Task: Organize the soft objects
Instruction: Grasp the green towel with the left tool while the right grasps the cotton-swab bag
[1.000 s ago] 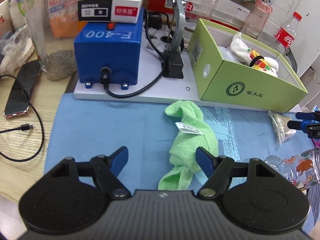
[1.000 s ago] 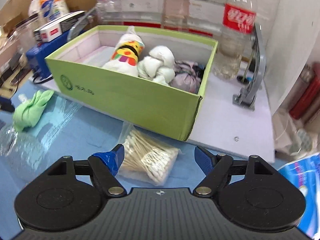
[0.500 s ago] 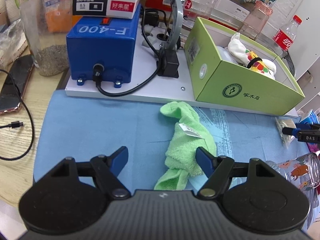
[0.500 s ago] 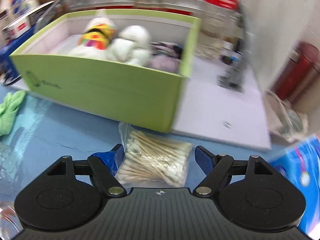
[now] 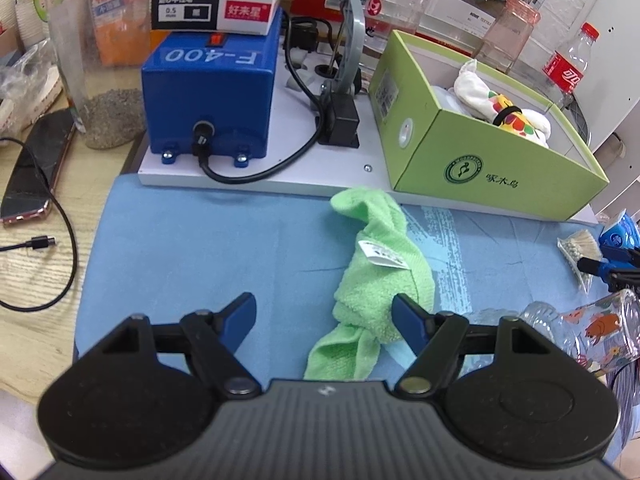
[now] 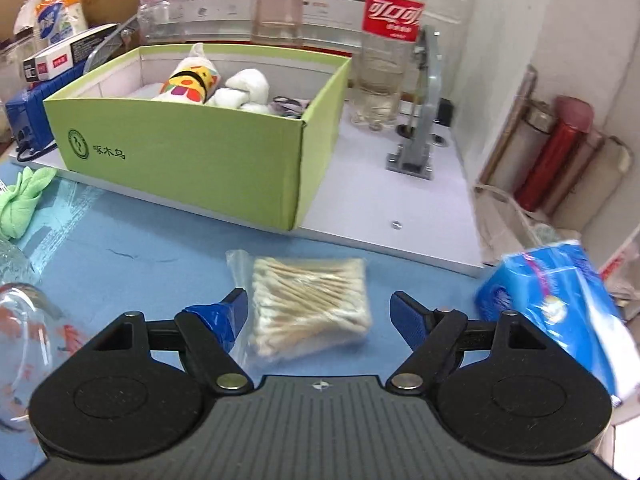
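Observation:
A rolled green towel (image 5: 380,276) lies on the blue mat (image 5: 192,248), in front of the green box (image 5: 492,164). My left gripper (image 5: 325,318) is open, its right finger beside the towel's near end. The box (image 6: 192,156) holds rolled white and patterned cloths (image 6: 192,82). My right gripper (image 6: 320,314) is open around a clear bag of cotton swabs (image 6: 310,306) on the mat. The towel also shows at the far left in the right wrist view (image 6: 22,200).
A blue machine (image 5: 212,92) with a black cable stands on a white board behind the mat. A phone (image 5: 34,168) and jar are at the left. A blue tissue pack (image 6: 560,300), a Coke bottle (image 6: 386,56) and a glass (image 6: 24,340) are near my right gripper.
My left gripper has drawn back and shifted left of the towel. My right gripper has swung right, so the swab bag now lies between its fingers and the tissue pack has come into view.

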A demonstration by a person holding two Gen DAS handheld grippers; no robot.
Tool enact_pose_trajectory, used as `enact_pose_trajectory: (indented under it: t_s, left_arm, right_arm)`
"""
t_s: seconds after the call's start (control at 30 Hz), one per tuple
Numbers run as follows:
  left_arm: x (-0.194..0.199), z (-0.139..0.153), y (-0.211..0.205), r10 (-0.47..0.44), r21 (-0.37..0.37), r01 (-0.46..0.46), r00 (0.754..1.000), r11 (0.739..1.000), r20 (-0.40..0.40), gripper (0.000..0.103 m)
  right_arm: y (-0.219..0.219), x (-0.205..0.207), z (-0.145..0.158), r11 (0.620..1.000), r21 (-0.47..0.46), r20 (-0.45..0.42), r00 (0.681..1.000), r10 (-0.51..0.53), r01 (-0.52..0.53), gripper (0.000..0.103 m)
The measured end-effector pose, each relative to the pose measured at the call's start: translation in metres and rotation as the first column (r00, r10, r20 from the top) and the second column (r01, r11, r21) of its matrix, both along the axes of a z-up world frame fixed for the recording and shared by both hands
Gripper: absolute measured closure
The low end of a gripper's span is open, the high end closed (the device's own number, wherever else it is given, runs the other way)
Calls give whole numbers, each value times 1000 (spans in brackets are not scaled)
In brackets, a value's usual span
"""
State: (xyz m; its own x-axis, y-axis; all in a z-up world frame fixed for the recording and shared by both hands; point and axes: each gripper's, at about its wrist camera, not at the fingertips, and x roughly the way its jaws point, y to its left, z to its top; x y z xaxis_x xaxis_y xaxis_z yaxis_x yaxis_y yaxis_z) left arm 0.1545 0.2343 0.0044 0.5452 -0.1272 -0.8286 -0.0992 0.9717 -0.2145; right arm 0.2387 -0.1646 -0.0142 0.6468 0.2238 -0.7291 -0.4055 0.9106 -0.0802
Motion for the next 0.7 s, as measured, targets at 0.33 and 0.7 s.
enact_pose_trajectory:
  t_s: [0.33, 0.7]
  left_arm:
    - [8, 1, -8, -95, -2, 95, 995, 995, 18, 29]
    - [42, -25, -27, -215, -38, 215, 976, 976, -15, 28]
  right_arm:
    - [7, 19, -23, 997, 65, -56, 997, 55, -52, 35]
    - [7, 23, -28, 997, 80, -39, 999, 24, -21, 26]
